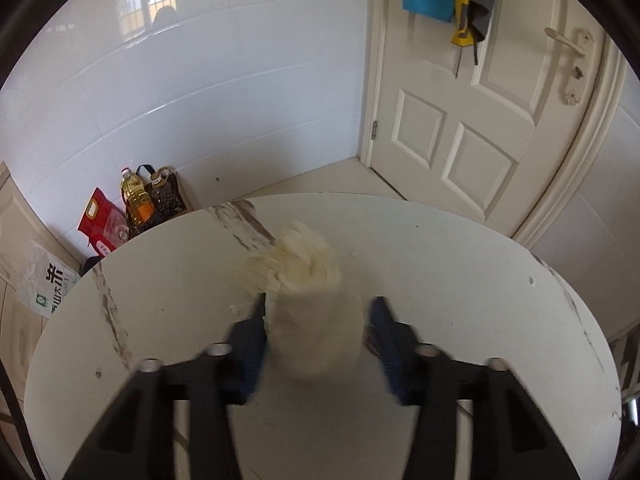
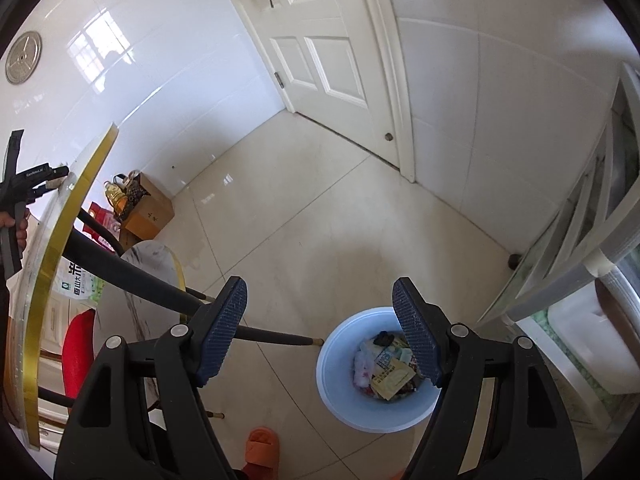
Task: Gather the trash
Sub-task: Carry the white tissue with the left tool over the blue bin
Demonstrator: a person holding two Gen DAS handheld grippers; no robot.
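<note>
The left gripper point(image 1: 316, 320) jaws are bracketing the paper wad point(image 1: 308, 312) (right pad apparently clear); lifting now risks dropping it. Right gripper point(image 2: 320, 328) jaws are standing apart, empty.

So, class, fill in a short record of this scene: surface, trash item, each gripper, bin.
surface: round white table
trash item: whitish crumpled wad on the table
left gripper: jaws around the wad, right pad seemingly just clear of it
right gripper: open, empty, over the floor beside the bin
bin: blue, on the floor, holding wrappers
</note>
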